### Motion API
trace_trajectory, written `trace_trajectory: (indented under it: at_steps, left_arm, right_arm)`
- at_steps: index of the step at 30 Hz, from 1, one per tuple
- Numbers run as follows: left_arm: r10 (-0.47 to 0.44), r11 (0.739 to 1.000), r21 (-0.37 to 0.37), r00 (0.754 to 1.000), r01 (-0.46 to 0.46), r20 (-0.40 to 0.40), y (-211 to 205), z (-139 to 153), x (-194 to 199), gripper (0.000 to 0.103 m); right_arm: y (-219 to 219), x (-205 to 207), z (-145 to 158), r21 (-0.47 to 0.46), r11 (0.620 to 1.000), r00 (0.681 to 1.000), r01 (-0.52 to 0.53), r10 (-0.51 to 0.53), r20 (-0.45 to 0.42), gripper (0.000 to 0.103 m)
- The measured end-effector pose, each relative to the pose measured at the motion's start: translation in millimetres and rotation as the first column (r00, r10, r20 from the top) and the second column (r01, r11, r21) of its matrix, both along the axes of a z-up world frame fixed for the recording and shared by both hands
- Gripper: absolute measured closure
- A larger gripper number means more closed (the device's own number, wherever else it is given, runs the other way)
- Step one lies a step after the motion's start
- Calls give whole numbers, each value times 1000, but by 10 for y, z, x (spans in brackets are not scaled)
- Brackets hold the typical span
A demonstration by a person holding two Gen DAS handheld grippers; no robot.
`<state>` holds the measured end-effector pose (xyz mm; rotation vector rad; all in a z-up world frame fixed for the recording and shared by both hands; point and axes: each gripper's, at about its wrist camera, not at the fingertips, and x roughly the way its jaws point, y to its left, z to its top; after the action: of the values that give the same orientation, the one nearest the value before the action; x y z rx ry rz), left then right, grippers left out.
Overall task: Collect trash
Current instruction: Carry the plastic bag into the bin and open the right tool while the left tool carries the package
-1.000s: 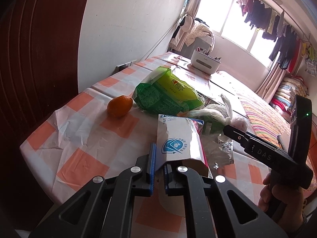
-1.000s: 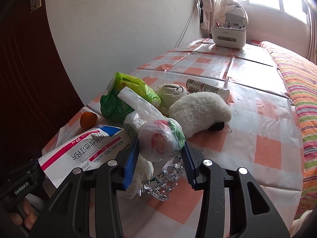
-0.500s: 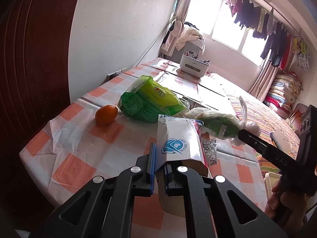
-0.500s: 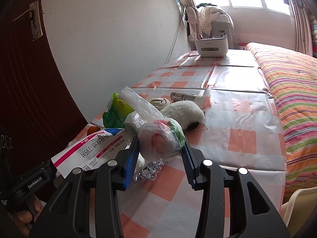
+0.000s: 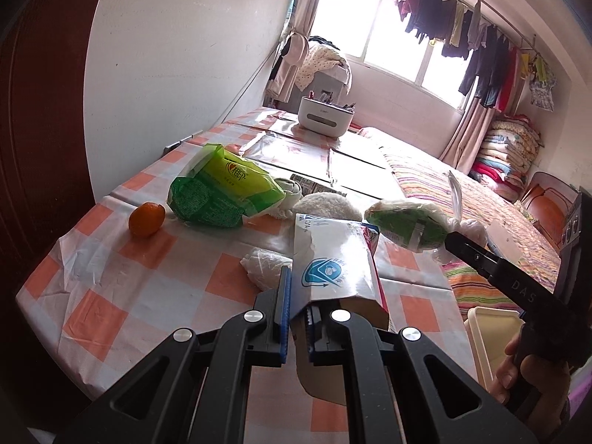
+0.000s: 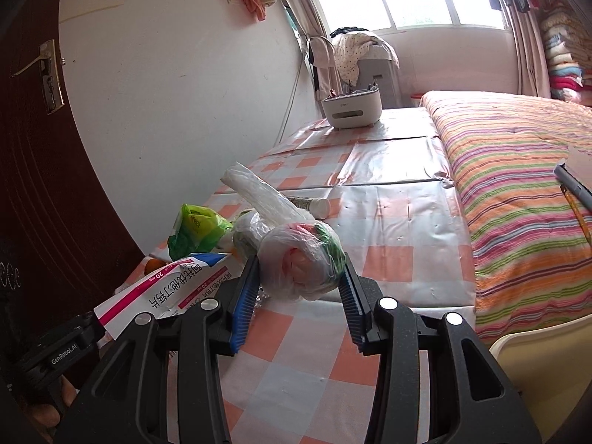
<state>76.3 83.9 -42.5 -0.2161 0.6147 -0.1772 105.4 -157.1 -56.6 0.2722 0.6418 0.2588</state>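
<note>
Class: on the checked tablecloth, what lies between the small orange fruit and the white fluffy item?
The green plastic package lies between the orange fruit and the white fluffy item, best seen in the left wrist view.

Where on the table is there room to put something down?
The near corner of the checked table, in front of the orange, is bare. So is the far stretch between the bottle and the white box. It is crowded in the middle, around the green packet and fluffy toy.

Orange (image 5: 146,219) on checked tablecloth (image 5: 111,288). White organiser box (image 5: 325,114) at far end. Striped bedspread (image 6: 518,192) beside table. Laundry (image 5: 462,37) hung across window.
</note>
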Motion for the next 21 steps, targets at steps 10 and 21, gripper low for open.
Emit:
trace_trajectory:
  at_steps: [10, 21]
  left_arm:
    - [-91, 996, 24, 996, 91, -3, -432, 30, -34, 96]
    - [-177, 983, 54, 984, 176, -1, -888, 93, -146, 96]
  right_arm:
    - [-394, -296, 92, -1, 992, 991, 123, -123, 52, 62]
    - [-800, -670, 87, 19, 966, 962, 258, -258, 83, 62]
